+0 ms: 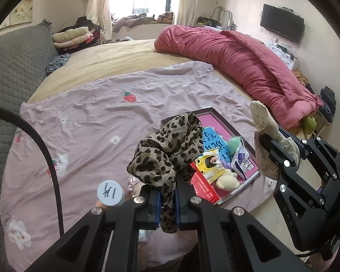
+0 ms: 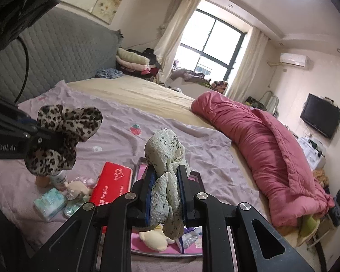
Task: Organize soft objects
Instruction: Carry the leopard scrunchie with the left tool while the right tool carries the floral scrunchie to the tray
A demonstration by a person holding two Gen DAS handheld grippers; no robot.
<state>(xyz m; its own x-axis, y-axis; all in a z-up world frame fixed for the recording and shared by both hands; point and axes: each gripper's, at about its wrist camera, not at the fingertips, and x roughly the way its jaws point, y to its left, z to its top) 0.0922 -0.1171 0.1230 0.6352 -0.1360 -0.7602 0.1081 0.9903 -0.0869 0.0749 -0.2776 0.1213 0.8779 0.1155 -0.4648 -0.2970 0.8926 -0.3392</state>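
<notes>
My left gripper [image 1: 167,195] is shut on a leopard-print cloth [image 1: 165,151] and holds it above the bed; the cloth also shows in the right wrist view [image 2: 63,136]. My right gripper [image 2: 166,181] is shut on a pale green speckled cloth [image 2: 167,156], which also shows in the left wrist view [image 1: 267,131], held above a pink tray [image 1: 217,117]. The tray holds a cream plush toy [image 1: 226,180], a yellow packet [image 1: 209,164] and small packets. The tray's rim shows below the right gripper [image 2: 197,176].
A red box [image 2: 112,185], a tissue pack [image 2: 49,200], a small plush [image 2: 77,189] and a bottle [image 1: 110,193] lie on the lilac sheet [image 1: 90,117]. A rolled red quilt [image 1: 249,63] lies along the bed's right side. A grey headboard [image 2: 63,52] stands at the left.
</notes>
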